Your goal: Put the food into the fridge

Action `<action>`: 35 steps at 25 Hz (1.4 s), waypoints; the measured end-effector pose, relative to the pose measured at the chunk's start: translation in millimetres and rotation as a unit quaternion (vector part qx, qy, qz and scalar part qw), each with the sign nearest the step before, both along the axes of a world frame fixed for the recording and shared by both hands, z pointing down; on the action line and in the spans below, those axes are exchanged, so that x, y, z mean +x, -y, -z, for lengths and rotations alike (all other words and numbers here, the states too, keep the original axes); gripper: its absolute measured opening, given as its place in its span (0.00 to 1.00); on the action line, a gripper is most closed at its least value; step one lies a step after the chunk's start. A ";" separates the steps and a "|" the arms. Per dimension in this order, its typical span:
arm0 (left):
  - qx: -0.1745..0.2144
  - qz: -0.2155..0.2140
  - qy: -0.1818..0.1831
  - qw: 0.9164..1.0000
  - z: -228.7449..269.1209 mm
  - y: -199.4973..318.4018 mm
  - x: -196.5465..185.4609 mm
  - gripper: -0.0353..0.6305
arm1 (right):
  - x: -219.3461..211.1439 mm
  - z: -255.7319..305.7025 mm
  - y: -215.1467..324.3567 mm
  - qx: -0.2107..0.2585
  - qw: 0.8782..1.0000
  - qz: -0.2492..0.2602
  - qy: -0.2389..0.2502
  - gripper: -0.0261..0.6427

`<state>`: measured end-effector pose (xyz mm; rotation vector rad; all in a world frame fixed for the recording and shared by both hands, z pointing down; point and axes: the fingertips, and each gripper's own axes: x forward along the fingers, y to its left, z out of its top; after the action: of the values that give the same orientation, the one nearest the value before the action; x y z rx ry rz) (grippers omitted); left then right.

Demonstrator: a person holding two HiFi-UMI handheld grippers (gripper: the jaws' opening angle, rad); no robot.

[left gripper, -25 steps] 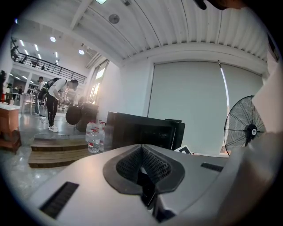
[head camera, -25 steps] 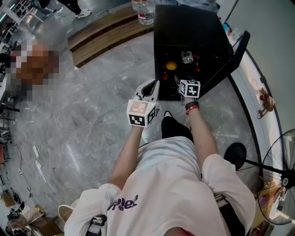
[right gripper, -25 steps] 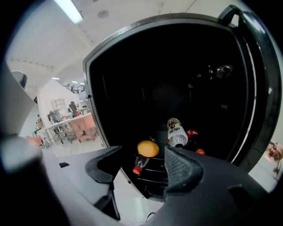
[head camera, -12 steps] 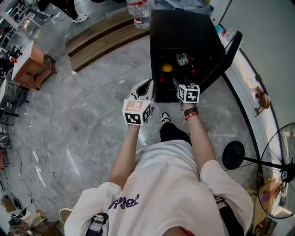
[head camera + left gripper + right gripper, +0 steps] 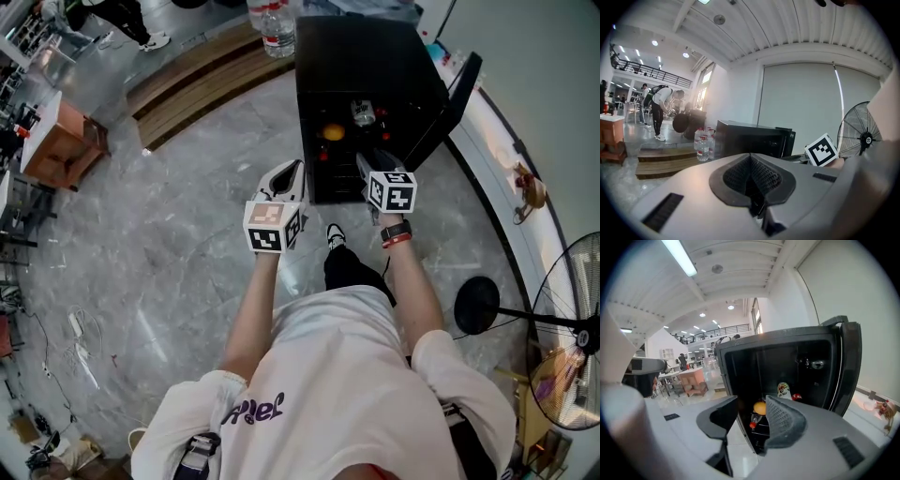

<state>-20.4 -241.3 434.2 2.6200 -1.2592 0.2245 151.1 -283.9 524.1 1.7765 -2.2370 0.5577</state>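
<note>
A black mini fridge (image 5: 366, 56) stands on the floor with its door (image 5: 450, 98) swung open to the right. On its shelves sit an orange (image 5: 332, 132), a white can (image 5: 362, 112) and small red-capped items. My right gripper (image 5: 364, 161) hovers in front of the opening; it is open, its jaws have just been closing, and nothing is between them. In the right gripper view the orange (image 5: 760, 407) and the can (image 5: 783, 390) show past that gripper (image 5: 752, 401). My left gripper (image 5: 289, 173) is left of the fridge, its pads (image 5: 740, 176) together and empty.
Low wooden steps (image 5: 197, 75) with water bottles (image 5: 267, 23) lie behind the fridge to the left. A floor fan (image 5: 572, 347) and its round base (image 5: 476, 305) stand at the right by the wall. A wooden table (image 5: 61, 141) is far left. A person (image 5: 658, 110) bends over in the background.
My right gripper has lifted and drawn back from the fridge opening, and its jaws stand narrower than before. The left gripper has hardly shifted.
</note>
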 end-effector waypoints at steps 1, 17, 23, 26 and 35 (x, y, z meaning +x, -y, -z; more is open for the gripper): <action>0.000 0.000 0.001 1.000 0.3 -1.1 -1.5 0.08 | -1.0 5.5 -2.7 0.004 1.000 0.001 -0.001 0.33; 0.012 -0.007 0.023 1.000 5.0 -37.8 -21.0 0.08 | -14.9 54.1 -66.4 0.030 0.999 -0.010 0.004 0.18; 0.021 -0.002 0.009 1.000 14.0 -48.7 -32.4 0.08 | -30.2 71.5 -85.7 0.050 0.999 -0.006 -0.001 0.13; 0.028 -0.003 0.005 1.000 21.4 -54.4 -32.1 0.08 | -32.2 78.1 -93.9 0.056 0.998 -0.007 0.000 0.10; 0.044 -0.002 -0.022 0.999 44.1 -58.0 -27.5 0.08 | -32.8 97.8 -104.3 0.074 0.997 -0.005 -0.016 0.06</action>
<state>-47.9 -183.4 390.1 2.6855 -1.2788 0.1141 118.3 -179.6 426.3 1.8518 -2.3024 0.3720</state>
